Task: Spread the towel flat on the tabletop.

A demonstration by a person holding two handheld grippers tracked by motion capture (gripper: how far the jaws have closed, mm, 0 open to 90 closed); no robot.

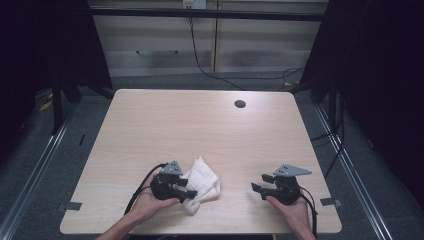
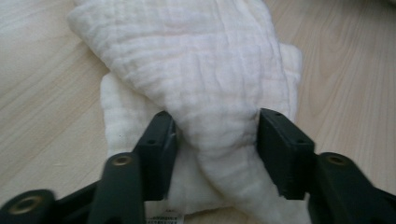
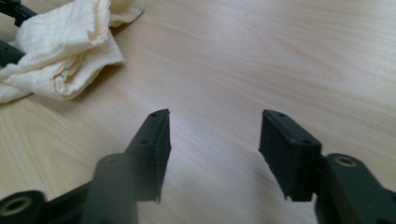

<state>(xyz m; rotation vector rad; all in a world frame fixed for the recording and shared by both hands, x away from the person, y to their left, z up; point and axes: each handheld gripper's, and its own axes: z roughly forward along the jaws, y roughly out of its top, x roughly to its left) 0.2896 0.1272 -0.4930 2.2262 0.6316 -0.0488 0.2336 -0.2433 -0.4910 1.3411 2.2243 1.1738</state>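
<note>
From the high view, your left gripper (image 1: 186, 185) sits at the near left of the pale wood-grain table (image 1: 200, 120), its black jaws reaching into a crumpled white cloth (image 1: 202, 185) that lies bunched just to its right. Your right gripper (image 1: 259, 184) rests well apart from the cloth, at the near right, a grey three-cornered plate on top, jaws pointing left over bare wood.

In the left gripper view, the cloth (image 2: 196, 84) is a soft, finely ribbed gauze weave, folded into a thick twisted roll over a flatter layer. The roll runs between your two matte black jaws, which stand fairly wide; the pads flank the fold at its edges without squeezing it.

In the right gripper view, your right gripper (image 3: 212, 140) has its blocky jaws spread with nothing between them, just smooth laminate. The cloth (image 3: 65, 51) lies rumpled at the upper left, creamy and creased
</note>
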